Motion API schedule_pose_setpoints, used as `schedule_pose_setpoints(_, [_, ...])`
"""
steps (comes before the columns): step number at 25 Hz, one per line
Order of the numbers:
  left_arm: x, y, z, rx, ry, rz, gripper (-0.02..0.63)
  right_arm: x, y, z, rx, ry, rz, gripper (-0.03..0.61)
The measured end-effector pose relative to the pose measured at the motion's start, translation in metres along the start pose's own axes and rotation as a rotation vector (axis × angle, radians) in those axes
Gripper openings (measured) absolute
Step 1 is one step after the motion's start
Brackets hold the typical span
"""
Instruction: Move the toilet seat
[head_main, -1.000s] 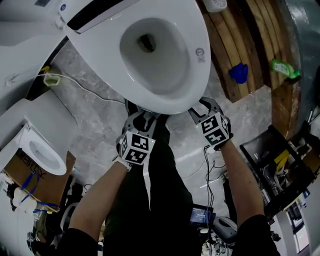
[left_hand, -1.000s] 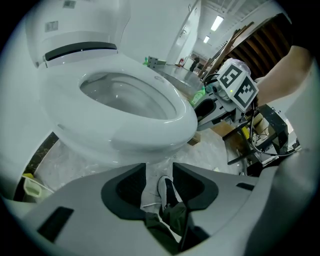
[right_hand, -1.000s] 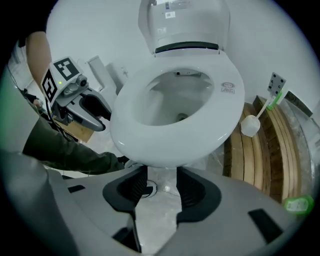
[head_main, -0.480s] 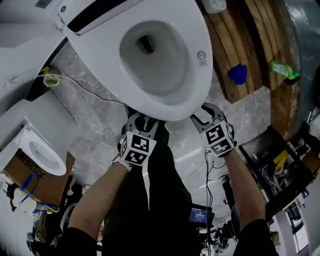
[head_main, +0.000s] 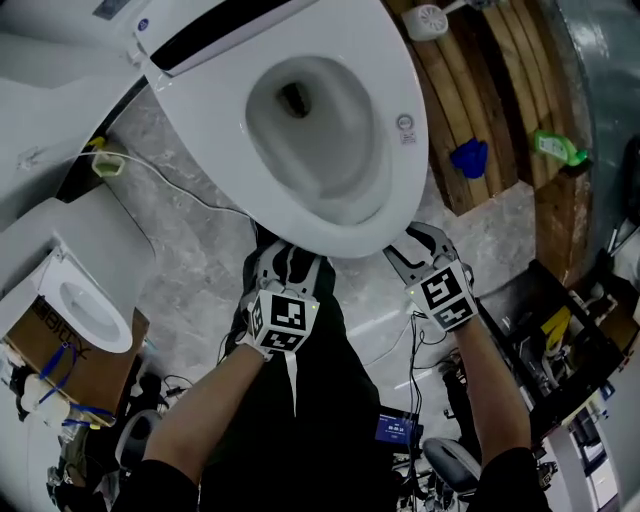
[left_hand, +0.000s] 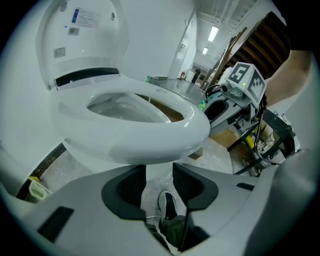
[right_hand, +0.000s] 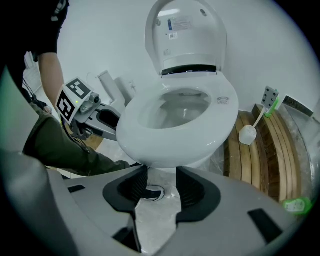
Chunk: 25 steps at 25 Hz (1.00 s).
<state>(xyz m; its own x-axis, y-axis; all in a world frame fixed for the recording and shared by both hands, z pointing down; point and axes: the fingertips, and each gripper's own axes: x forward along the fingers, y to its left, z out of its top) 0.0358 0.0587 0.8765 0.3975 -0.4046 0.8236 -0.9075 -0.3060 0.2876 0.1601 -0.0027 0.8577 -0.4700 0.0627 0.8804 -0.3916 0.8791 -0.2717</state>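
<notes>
A white toilet seat (head_main: 400, 170) lies down on the bowl, with the lid (head_main: 200, 25) raised behind it. My left gripper (head_main: 285, 262) sits just under the seat's front edge, a little left of centre. My right gripper (head_main: 415, 245) sits under the front-right edge. In the left gripper view, the seat rim (left_hand: 150, 145) hangs just above the left gripper (left_hand: 159, 180), whose jaws stand apart with only floor and a shoe between them. The right gripper (right_hand: 161, 182) is likewise open below the seat rim (right_hand: 175, 145), holding nothing.
Wooden planks (head_main: 480, 90) lean at the right, with a toilet brush (head_main: 430, 18), a blue object (head_main: 468, 157) and a green bottle (head_main: 558, 148). A second small toilet (head_main: 85, 305) rests on a cardboard box at left. A floor drain (right_hand: 150, 192) lies below the bowl.
Both grippers stay at the seat's front edge and have drifted slightly lower and to the right in the head view. The seat has not lifted.
</notes>
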Motion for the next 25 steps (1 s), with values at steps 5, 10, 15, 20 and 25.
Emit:
schedule_pose_setpoints(5, [-0.026,-0.007,0.019,-0.052,-0.031,0.036,0.172,-0.034,0.009,0.017,-0.001,-0.037,0.012,0.199])
schedule_pose_setpoints(10, [-0.054,-0.014,0.036,-0.07,-0.048,0.033,0.172,-0.067,0.018,0.035,-0.017,-0.059,0.02,0.194])
schedule_pose_setpoints(15, [-0.079,-0.018,0.057,-0.142,-0.053,0.028,0.172,-0.1,0.022,0.053,-0.042,-0.069,0.032,0.17])
schedule_pose_setpoints(20, [-0.104,-0.013,0.083,-0.206,-0.077,0.068,0.172,-0.125,0.024,0.077,-0.036,-0.111,0.027,0.161])
schedule_pose_setpoints(25, [-0.125,-0.016,0.099,-0.186,-0.088,0.062,0.173,-0.15,0.029,0.098,-0.011,-0.141,0.027,0.163])
